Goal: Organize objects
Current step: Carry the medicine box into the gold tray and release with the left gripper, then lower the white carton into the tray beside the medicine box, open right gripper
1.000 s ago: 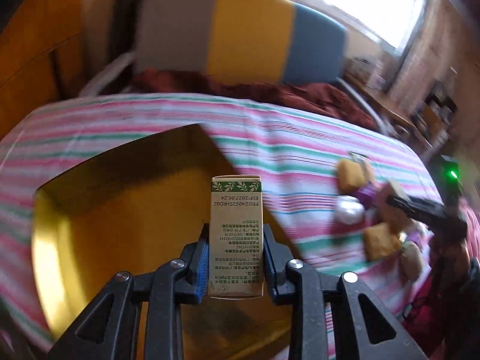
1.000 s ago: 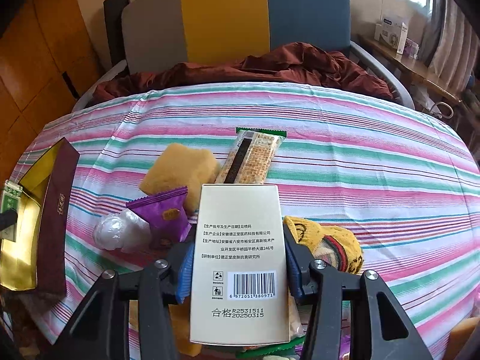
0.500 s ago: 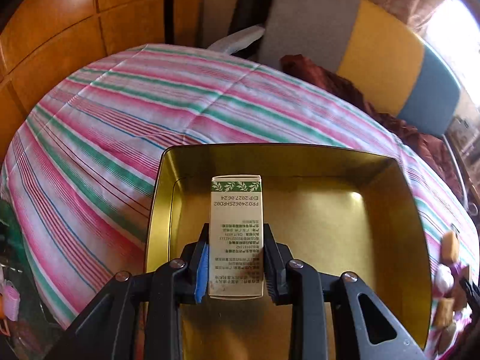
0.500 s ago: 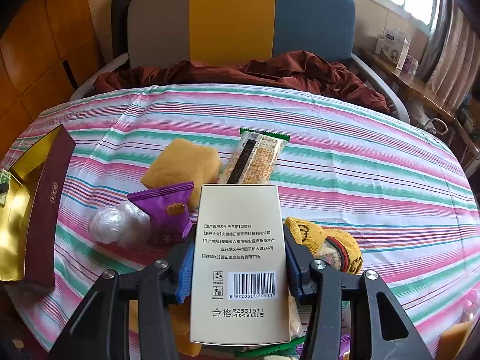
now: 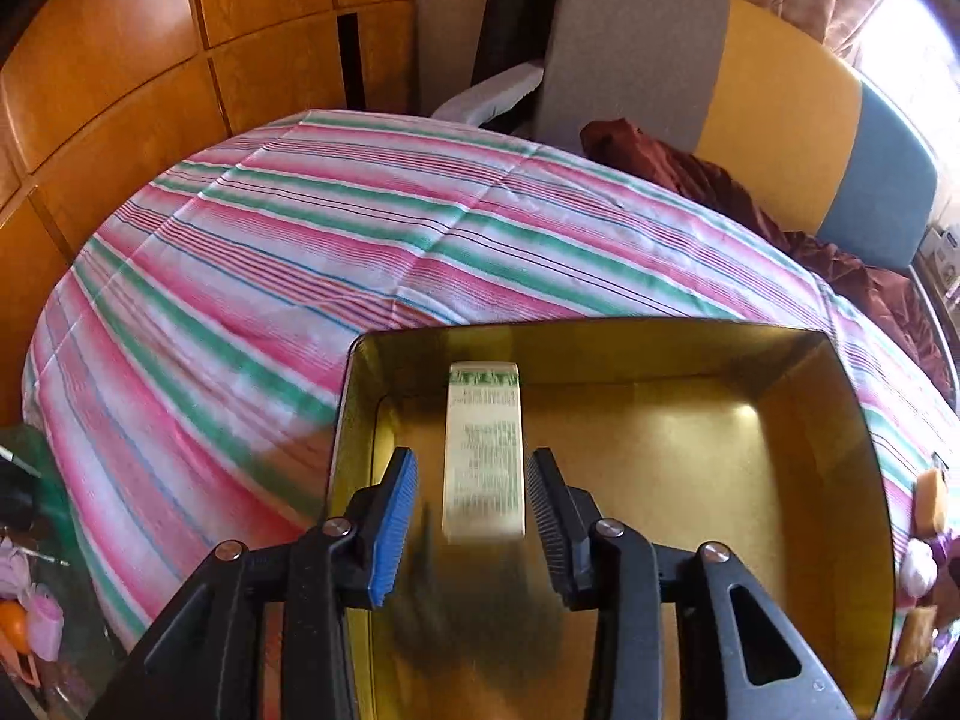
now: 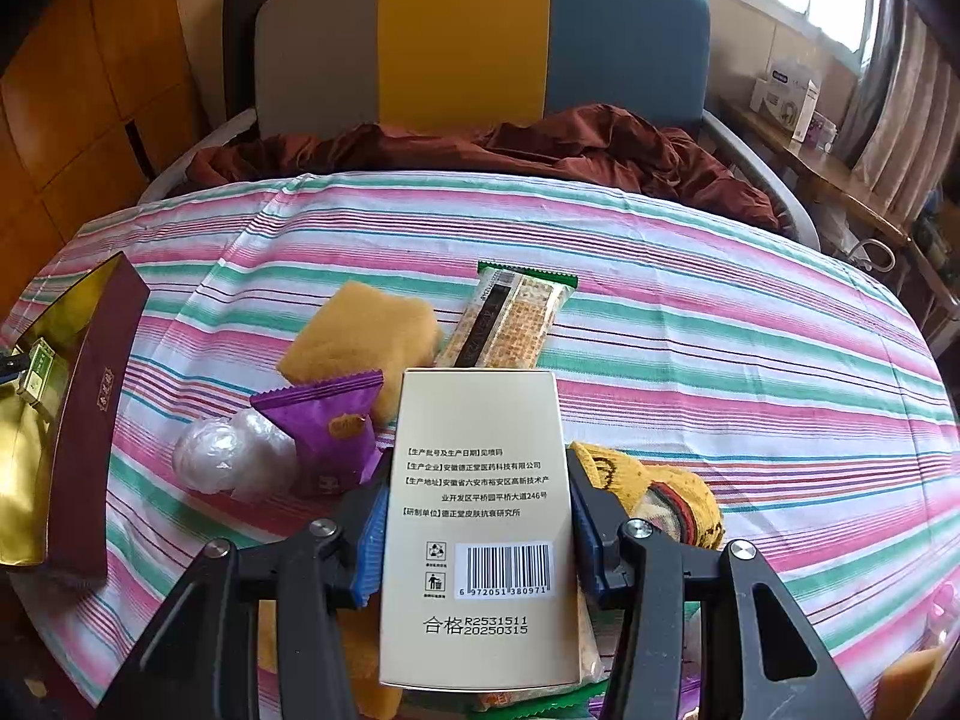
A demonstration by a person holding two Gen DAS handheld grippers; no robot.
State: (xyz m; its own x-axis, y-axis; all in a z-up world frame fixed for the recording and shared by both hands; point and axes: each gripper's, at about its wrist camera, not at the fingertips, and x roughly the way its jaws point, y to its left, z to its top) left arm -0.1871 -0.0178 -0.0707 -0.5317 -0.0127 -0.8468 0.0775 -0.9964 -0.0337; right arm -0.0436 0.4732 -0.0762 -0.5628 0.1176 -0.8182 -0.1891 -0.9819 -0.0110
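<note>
My left gripper (image 5: 474, 462) hangs over the gold tin (image 5: 600, 329) with its jaws opening. A small cream box with a green band (image 5: 483, 450) lies blurred between the blue pads, with a gap on each side, at the tin's left side. In the right wrist view the same tin (image 6: 90, 420), maroon outside, sits at the table's left edge with the small box (image 6: 39, 363) in it. My right gripper (image 6: 477, 516) is shut on a larger beige carton with a barcode (image 6: 480, 480), held above the snack pile.
On the striped tablecloth (image 6: 720, 330) lie a yellow sponge cake (image 6: 360, 330), a cracker pack (image 6: 510, 318), a purple packet (image 6: 327, 420), a white wrapped ball (image 6: 234, 456) and a yellow knitted piece (image 6: 660, 492). A grey, yellow and blue chair (image 6: 480, 36) with dark red cloth stands behind.
The left gripper swung over the gold tin with the small box, then its jaws parted and the box came free. The right gripper and its carton stayed put.
</note>
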